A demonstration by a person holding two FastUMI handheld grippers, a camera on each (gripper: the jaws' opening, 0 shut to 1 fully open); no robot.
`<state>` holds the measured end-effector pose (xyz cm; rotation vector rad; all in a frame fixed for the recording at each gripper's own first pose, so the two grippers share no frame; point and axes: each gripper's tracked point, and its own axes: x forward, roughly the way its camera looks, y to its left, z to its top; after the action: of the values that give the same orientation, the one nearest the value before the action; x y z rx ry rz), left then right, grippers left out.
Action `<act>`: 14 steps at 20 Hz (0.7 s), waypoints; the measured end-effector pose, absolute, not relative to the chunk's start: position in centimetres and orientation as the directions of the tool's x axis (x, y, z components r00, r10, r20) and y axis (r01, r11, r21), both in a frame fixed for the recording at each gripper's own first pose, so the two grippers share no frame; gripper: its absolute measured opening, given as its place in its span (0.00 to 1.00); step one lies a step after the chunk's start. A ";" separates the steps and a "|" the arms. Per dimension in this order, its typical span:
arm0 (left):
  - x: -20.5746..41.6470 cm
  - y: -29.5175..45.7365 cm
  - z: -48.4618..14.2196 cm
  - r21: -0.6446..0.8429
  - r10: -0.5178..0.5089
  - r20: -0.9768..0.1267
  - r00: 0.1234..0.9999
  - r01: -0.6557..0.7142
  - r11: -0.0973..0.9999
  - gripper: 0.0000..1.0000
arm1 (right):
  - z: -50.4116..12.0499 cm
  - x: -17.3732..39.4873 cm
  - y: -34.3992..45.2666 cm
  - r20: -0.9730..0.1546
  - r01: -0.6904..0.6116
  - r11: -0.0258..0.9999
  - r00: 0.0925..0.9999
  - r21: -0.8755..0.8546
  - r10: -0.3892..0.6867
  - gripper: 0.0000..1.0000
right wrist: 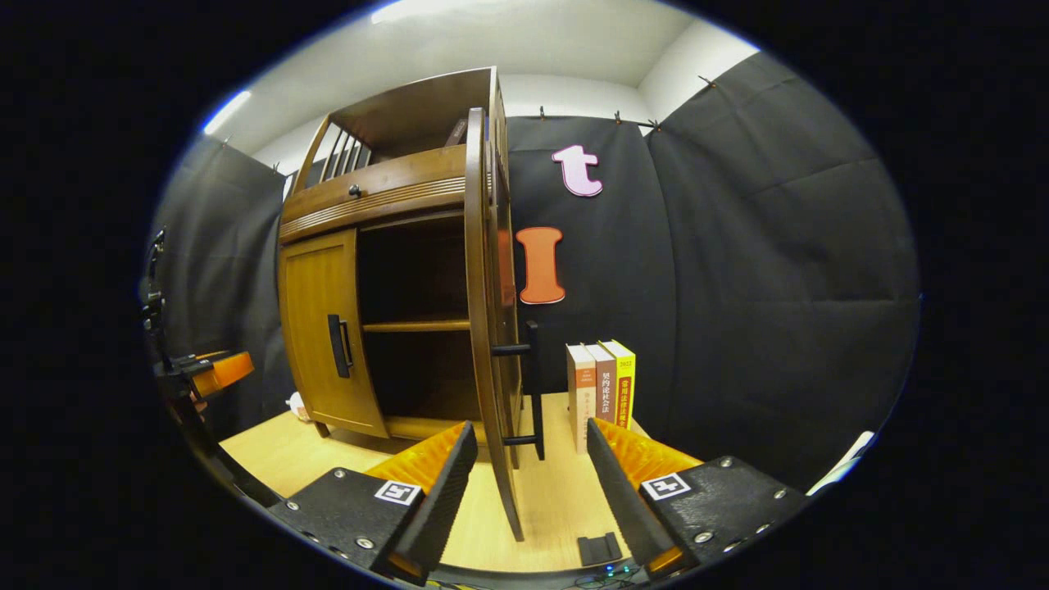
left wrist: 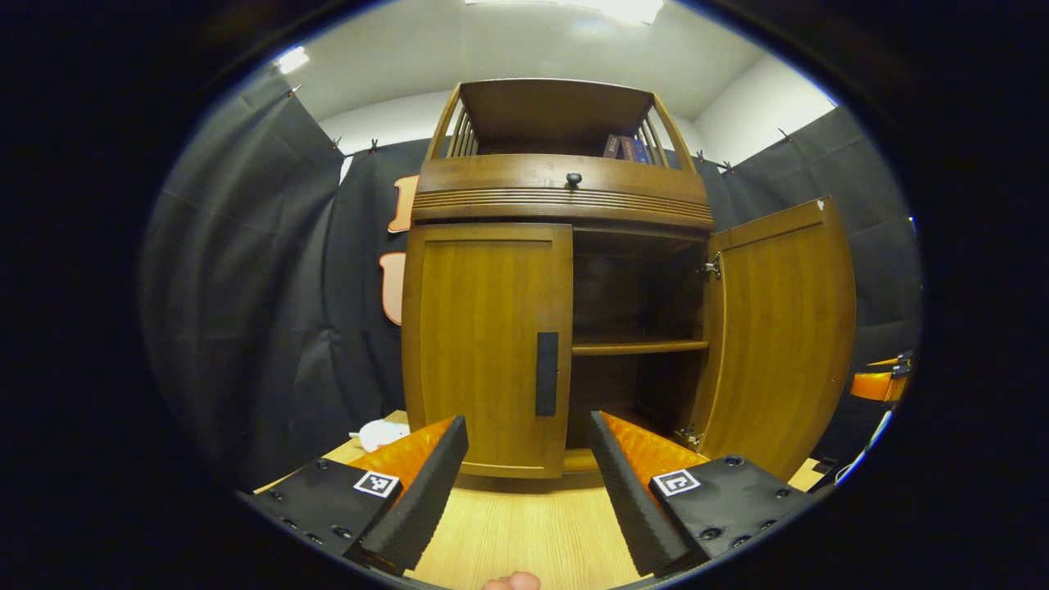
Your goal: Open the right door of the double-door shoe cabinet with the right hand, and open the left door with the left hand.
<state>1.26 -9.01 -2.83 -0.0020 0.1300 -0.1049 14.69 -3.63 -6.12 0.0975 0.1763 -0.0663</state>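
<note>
On the wooden table (left wrist: 524,533) sits the shoe cabinet (left wrist: 561,205), and it's half done: the right door (left wrist: 778,328) is swung well out, showing the dark inside and a middle shelf (left wrist: 639,347), while the left door (left wrist: 488,344) is flat shut with its dark vertical handle (left wrist: 547,374) near the inner edge.

The left gripper (left wrist: 529,467) hangs in front of the cabinet, low, fingers spread wide with nothing between them. The shut door's handle sits pretty much dead ahead, just above the gap between the fingers, though not reached yet.

In the right gripper view, the right gripper (right wrist: 531,471) is also wide open and empty. The open door's edge (right wrist: 479,328) stands right in front of it, lined up with the gap, and that door's handle (right wrist: 533,385) sticks out on the far side. Neither finger is pressing on anything as far as I can see. Some books (right wrist: 602,393) stand on the table just past the door.

So I'd say the right-hand half is basically finished and the left door is the step in hand. Next move probably means pushing the left gripper forward and slightly up so the fingers straddle that handle, closing on it, then pulling in an arc around the hinges on the outer side. A straight pull would likely fight the hinge.
</note>
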 end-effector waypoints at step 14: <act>18.6 -12.4 -6.2 0.001 -0.163 -0.137 0.977 0.165 0.986 0.97 | -5.2 14.8 -1.6 -0.155 0.057 0.987 0.987 0.147 -0.034 0.86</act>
<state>18.60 -12.41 -6.16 0.0126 0.1375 -0.1649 14.77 -1.59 -5.22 0.1518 0.1530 -0.0460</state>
